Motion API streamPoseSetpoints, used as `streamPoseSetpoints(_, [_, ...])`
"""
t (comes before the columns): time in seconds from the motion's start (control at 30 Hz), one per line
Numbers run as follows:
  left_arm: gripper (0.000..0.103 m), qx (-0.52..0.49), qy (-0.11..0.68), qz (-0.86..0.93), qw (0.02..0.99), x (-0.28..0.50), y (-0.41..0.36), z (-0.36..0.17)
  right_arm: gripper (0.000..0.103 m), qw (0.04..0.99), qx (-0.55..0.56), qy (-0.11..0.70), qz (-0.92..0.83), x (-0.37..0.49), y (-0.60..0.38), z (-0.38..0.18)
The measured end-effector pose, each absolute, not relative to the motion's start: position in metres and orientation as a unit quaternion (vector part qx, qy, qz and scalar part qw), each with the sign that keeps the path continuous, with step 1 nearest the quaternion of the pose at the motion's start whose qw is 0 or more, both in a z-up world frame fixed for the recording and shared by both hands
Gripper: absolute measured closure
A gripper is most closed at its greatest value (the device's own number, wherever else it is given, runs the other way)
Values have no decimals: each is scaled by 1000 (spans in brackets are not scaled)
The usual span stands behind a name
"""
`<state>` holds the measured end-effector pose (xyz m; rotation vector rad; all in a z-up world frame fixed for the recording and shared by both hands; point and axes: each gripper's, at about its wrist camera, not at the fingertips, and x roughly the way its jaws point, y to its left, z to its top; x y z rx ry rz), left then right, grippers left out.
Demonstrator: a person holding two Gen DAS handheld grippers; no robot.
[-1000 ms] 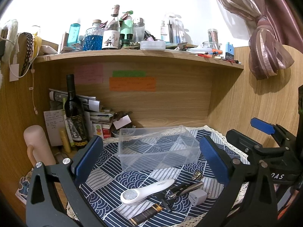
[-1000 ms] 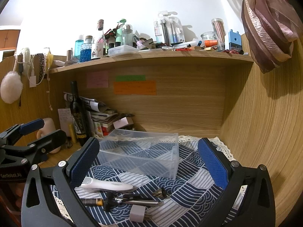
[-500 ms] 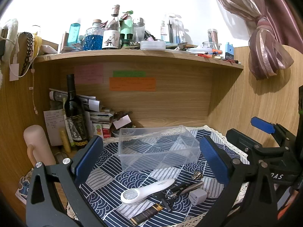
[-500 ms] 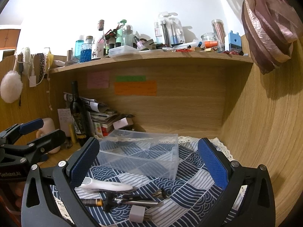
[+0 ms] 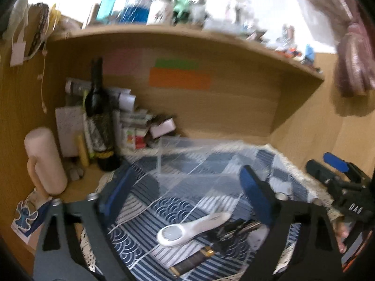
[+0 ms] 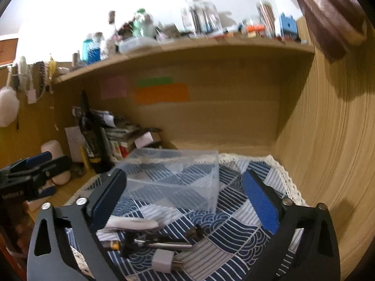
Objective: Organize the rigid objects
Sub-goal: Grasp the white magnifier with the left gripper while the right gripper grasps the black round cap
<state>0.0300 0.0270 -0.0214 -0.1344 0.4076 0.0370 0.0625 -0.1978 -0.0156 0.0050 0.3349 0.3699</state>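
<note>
Clearly the sorting is only starting: the clear box (image 6: 173,178) sits empty toward the back of the patterned cloth (image 6: 236,231), and all the small items lie in a cluster at the cloth's front edge. Both tongs hang above that cluster. The left gripper (image 5: 187,194) and the right gripper (image 6: 185,199) each have their jaws closing from wide, with nothing pressed between the pads; neither holds anything.

The white handled tool (image 5: 192,227) lies nearest the left gripper, with the dark pen-like stick (image 5: 192,261) just in front of it. The grey plug (image 6: 164,261) and the metal tool (image 6: 161,243) lie closer to the right gripper.

To do this step well, I would take one item per gripper, starting at the outside of the pile. The white tool's narrow handle looks like the best place to pinch, across its width. The plug looks easiest to grip across its flat sides rather than by the prongs.

Motion blur smears both views. The box's inner dividers are hard to trace, and the metal tool's shape is tangled and unclear. The left gripper's frame hides part of the cloth's front edge.
</note>
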Motion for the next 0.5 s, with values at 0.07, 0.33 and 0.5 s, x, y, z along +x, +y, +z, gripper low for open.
streamPoseSetpoints(0.07, [17,-73,230,29,970,39,35,-35,16,965,4,189,181,73,-201,-25])
streamPoseSetpoints(0.33, [18,-76,330,40,940,61,44,-99,20,948,-7,264,178,97,-209,-67])
streamPoseSetpoints(0.5, [18,-84,377,26,922,64,39,-130,20,936,-14,308,171,104,-215,-91])
